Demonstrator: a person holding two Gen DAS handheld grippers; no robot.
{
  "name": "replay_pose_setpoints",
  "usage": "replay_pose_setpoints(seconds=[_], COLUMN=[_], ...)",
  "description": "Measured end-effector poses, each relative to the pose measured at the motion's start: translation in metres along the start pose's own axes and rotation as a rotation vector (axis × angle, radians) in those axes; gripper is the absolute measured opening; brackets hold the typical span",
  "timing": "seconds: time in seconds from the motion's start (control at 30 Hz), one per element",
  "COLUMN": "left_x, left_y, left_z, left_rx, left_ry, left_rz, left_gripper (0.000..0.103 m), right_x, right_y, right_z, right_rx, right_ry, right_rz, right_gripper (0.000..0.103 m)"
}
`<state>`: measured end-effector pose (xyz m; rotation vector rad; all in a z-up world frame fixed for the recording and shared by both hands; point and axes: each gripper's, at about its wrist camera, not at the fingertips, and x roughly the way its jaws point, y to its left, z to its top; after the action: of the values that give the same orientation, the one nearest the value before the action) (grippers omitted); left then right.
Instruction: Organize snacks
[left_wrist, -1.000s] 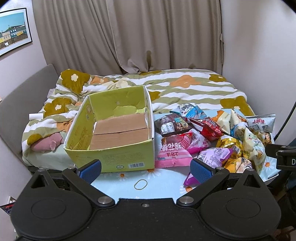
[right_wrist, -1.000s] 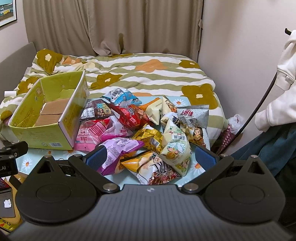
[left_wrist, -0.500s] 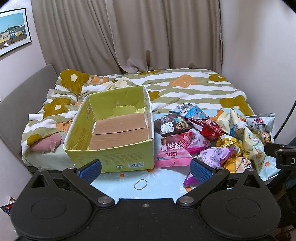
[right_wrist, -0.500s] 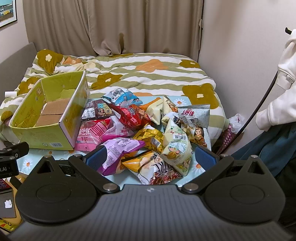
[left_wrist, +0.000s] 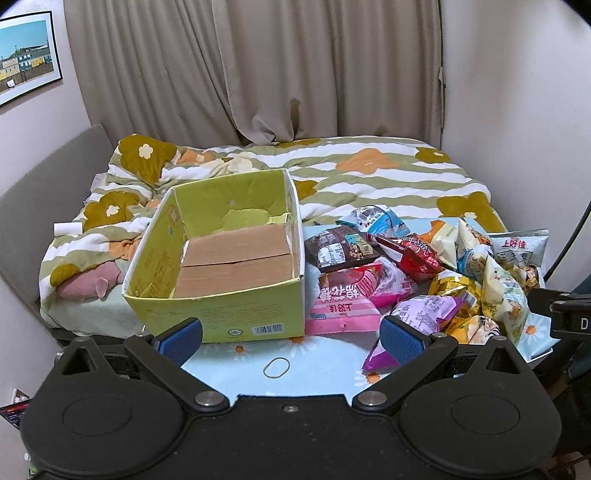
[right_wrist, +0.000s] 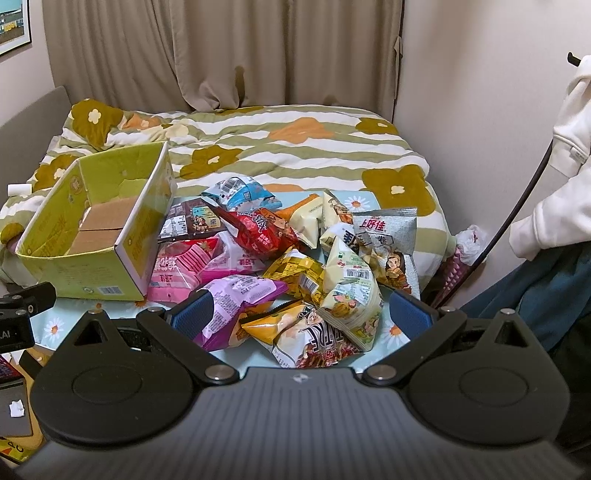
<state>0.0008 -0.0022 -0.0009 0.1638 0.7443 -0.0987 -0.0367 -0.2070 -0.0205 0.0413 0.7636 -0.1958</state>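
An open yellow-green cardboard box (left_wrist: 218, 317) stands empty on a flower-print table at the left; it also shows in the right wrist view (right_wrist: 92, 273). A pile of several snack bags (left_wrist: 424, 273) lies to its right, among them a pink bag (left_wrist: 340, 306), a purple bag (right_wrist: 240, 299), a red bag (right_wrist: 262, 232) and a grey bag (right_wrist: 388, 236). My left gripper (left_wrist: 291, 338) is open and empty, just before the box's front wall. My right gripper (right_wrist: 301, 317) is open and empty, held over the near edge of the pile.
A rubber band (left_wrist: 276, 367) lies on the table (left_wrist: 229, 365) in front of the box. Behind the table is a bed with a striped flower quilt (left_wrist: 369, 177). A person's white sleeve (right_wrist: 554, 192) and a dark cable (right_wrist: 517, 214) are at the right.
The right gripper has drifted slightly left and forward over the pile. The left gripper has barely moved. Nothing was picked up.
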Motion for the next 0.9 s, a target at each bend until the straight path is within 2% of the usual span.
replay_pose_setpoints(seconds=[0.57,0.77,0.9], left_x=[0.006,0.012,0.024], left_y=[-0.001,0.000,-0.002], left_z=[0.005,0.010,0.016], left_rx=[0.005,0.005,0.017], left_ry=[0.012,0.039,0.060], left_rz=[-0.019,-0.066,-0.126], left_gripper=[0.103,0.103,0.103], right_x=[0.003,0.002,0.005], right_y=[-0.001,-0.002,-0.013], right_z=[0.000,0.001,0.007], right_rx=[0.003,0.012,0.035], right_ry=[0.000,0.009,0.038], right_rz=[0.001,-0.002,0.002], right_gripper=[0.103,0.103,0.103])
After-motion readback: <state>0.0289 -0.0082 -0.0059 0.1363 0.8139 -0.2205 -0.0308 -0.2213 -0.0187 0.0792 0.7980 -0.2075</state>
